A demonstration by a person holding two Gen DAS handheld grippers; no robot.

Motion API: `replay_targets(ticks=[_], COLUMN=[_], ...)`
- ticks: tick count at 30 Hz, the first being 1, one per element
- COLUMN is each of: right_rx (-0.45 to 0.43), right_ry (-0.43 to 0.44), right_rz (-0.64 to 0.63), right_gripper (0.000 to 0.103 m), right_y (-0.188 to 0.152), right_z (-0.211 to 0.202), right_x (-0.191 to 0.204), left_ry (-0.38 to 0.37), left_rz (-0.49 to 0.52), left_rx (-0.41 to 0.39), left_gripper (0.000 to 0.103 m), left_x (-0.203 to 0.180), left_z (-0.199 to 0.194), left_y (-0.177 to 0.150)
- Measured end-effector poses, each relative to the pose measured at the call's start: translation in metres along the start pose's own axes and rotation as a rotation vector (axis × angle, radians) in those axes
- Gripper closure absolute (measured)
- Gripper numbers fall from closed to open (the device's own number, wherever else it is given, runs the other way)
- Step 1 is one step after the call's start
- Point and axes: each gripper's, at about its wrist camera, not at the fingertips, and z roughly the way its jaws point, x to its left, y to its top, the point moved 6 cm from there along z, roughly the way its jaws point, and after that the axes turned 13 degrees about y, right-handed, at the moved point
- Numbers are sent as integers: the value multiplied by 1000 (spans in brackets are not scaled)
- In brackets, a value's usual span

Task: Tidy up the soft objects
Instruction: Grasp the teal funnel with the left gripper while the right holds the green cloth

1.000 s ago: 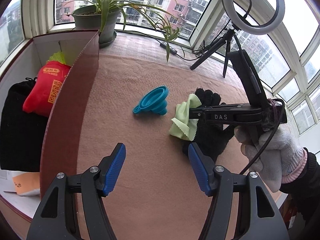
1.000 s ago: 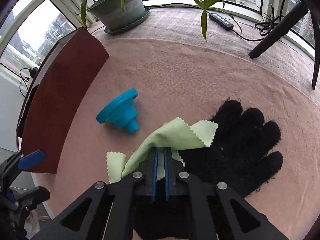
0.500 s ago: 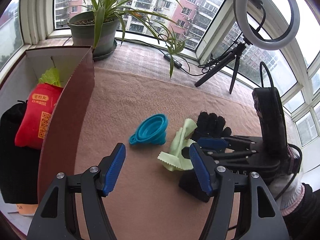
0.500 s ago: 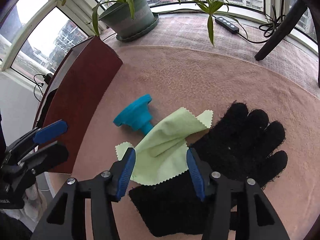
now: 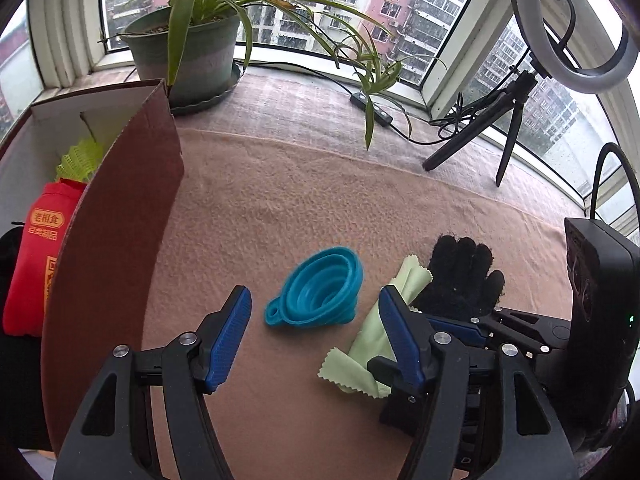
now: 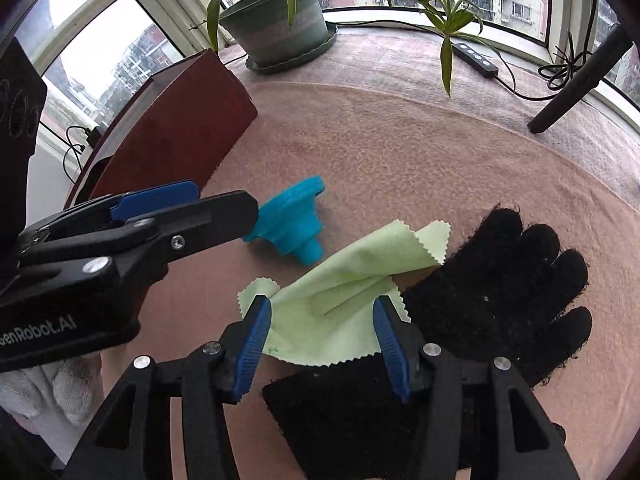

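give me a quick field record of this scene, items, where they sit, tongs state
surface: pink towel covering the table
green cloth: crumpled on the towel, one edge lying over the black glove
black glove: flat, fingers spread, right of the cloth
blue funnel: on its side, left of the cloth, apart from it
box: brown, at left, holds a red pouch
left tongs: open, empty, near the funnel
right tongs: open, empty, over the cloth
background: potted plant, ring light
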Motion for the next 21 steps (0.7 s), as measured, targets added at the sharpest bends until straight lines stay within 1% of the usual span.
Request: replay_targets(ticks=[4, 9, 13, 14, 15, 16, 20, 21], right_rx=[-10, -15, -16, -16, -16, -16, -7, -5], right_ry=[-2, 5, 13, 13, 13, 14, -2, -9], right_rz=[-8, -31, -20, -16, -12, -10, -24, -32], right_gripper=[54, 51, 51, 51, 51, 51, 51, 51], right_y=[-1, -1, -3, -3, -4, -4, -5, -4], right_z=[-2, 0, 3, 4, 5, 6, 12, 14], right_x=[2, 9, 7, 6, 5, 4, 4, 4], left_ry=[24, 13, 0, -3, -3, -9, -40, -49], left_rz=[43, 22, 12, 9, 6, 2, -16, -17], left_rx=[-3, 3, 11, 13, 18, 26, 25, 19], left_gripper=[37, 37, 38, 39, 48, 53, 64, 71], left_x=[-7, -7, -8, -7, -6, -6, -6, -7], left_z=[6, 15, 23, 25, 28, 31, 34, 33], left_y=[0, 5, 5, 4, 2, 1, 0, 1])
